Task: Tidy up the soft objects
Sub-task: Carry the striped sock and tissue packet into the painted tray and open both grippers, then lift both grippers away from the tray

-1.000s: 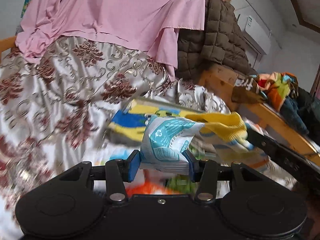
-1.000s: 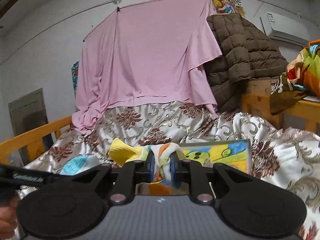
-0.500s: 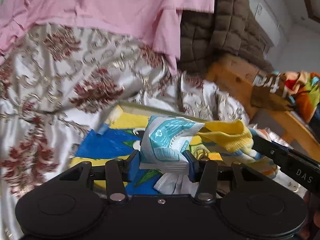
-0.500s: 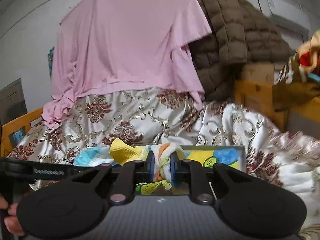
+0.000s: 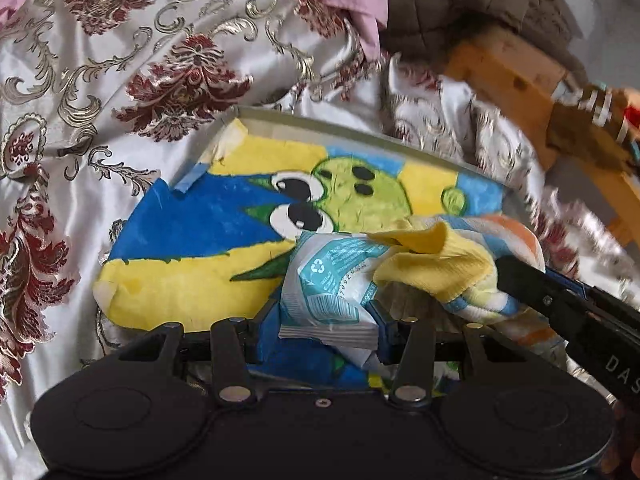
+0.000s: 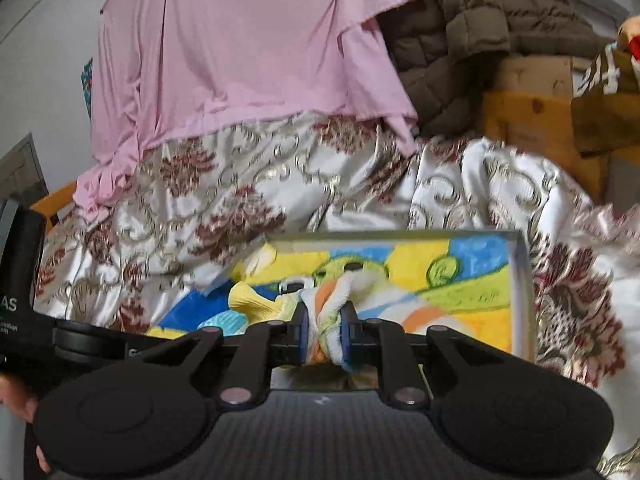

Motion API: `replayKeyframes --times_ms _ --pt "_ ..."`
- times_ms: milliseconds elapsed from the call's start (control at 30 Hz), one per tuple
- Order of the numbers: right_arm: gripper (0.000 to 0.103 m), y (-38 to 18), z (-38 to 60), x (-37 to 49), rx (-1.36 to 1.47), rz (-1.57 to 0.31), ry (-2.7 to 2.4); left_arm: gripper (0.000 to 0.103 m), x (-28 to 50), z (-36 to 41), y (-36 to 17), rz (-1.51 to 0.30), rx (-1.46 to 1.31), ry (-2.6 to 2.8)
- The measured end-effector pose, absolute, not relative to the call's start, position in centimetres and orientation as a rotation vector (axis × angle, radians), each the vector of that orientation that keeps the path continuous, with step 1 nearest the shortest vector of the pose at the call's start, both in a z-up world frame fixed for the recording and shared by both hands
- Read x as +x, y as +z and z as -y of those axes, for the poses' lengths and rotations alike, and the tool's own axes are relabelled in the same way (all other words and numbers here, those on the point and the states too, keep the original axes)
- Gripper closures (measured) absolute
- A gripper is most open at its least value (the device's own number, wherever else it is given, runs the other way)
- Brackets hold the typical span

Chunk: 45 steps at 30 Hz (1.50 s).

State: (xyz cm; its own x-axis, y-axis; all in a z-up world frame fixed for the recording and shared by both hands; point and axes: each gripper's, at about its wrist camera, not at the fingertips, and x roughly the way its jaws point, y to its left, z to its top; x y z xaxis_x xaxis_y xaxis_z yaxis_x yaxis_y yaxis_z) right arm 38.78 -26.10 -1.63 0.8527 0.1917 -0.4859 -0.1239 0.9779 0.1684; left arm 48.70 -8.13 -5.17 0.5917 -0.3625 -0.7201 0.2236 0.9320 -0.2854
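The left hand-held gripper (image 5: 326, 320) is clamped on a white and teal plastic packet (image 5: 328, 284), its blue pads pressing the packet's two sides. The right hand-held gripper (image 6: 325, 334) is clamped on a bunched cloth (image 6: 336, 304) striped in yellow, orange, white and blue. In the left wrist view the cloth's yellow end (image 5: 436, 264) drapes over the packet's upper right side, touching it. Both held things hang over a shallow tray (image 5: 352, 132) with a painted bottom: blue and yellow fields and a green cartoon face with large eyes. The tray lies on a bed, on a white satin bedspread (image 5: 120, 80) patterned in dark red and gold. Toward the bed's far edge hang a pink sheet (image 6: 248, 52) and a brown quilted jacket (image 6: 472, 28).
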Motion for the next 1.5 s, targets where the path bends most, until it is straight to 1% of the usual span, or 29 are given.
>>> replayKeyframes --times_ms 133,267,433,467,500,600,633,667,733,800,867,933,1000,1100,1167,1267,1300,1500 --pt "0.084 -2.4 25.8 38.8 0.121 -0.562 0.167 0.054 48.5 8.6 -5.6 -0.89 -0.15 -0.345" --pt "0.08 -2.8 25.4 38.4 0.092 -0.574 0.161 0.053 48.2 8.7 -5.8 -0.896 -0.138 -0.336" --pt "0.072 -2.6 25.2 37.9 0.068 -0.575 0.153 0.048 47.8 8.1 -5.8 -0.902 -0.152 -0.33" --pt "0.07 -2.5 25.2 37.7 0.066 -0.573 0.155 0.045 47.6 7.9 -5.7 -0.901 -0.152 -0.327" --pt "0.064 -2.4 25.2 37.5 0.066 -0.57 0.156 0.043 47.5 7.7 -5.6 -0.896 -0.16 -0.332" --pt "0.052 -2.0 25.4 36.9 0.072 -0.554 0.161 0.04 47.1 7.1 -5.2 -0.89 -0.195 -0.337" --pt "0.051 -1.8 25.5 36.7 0.073 -0.549 0.157 0.039 46.9 7.0 -5.1 -0.887 -0.204 -0.339" --pt "0.048 -1.6 25.5 36.4 0.074 -0.545 0.153 0.035 46.7 6.9 -4.9 -0.883 -0.212 -0.34" --pt "0.044 -1.2 25.8 35.8 0.081 -0.534 0.148 0.034 46.1 6.7 -4.5 -0.872 -0.221 -0.338" --pt "0.037 -0.6 26.0 35.3 0.089 -0.524 0.139 0.031 45.4 6.5 -4.1 -0.862 -0.227 -0.34" --pt "0.032 -0.1 26.3 34.5 0.095 -0.509 0.136 0.026 44.5 6.1 -3.6 -0.841 -0.241 -0.338" --pt "0.025 0.6 26.5 33.6 0.106 -0.491 0.14 0.022 43.7 5.7 -3.0 -0.811 -0.259 -0.337" --pt "0.013 1.1 26.6 32.7 0.116 -0.475 0.144 0.018 42.7 5.2 -2.2 -0.78 -0.271 -0.335" --pt "0.005 2.1 26.8 31.0 0.122 -0.444 0.151 0.016 41.2 4.7 -1.1 -0.738 -0.291 -0.333" --pt "0.003 2.7 26.7 30.0 0.119 -0.425 0.15 0.014 40.2 4.4 -0.3 -0.709 -0.304 -0.335" --pt "0.0 3.8 26.7 28.4 0.123 -0.398 0.146 0.005 38.6 4.1 0.9 -0.661 -0.303 -0.338" --pt "0.0 4.2 26.7 27.9 0.13 -0.388 0.146 0.003 37.9 3.9 1.3 -0.639 -0.302 -0.34" --pt "0.0 5.8 26.6 25.1 0.163 -0.347 0.145 0.001 34.4 3.3 3.3 -0.552 -0.288 -0.347"
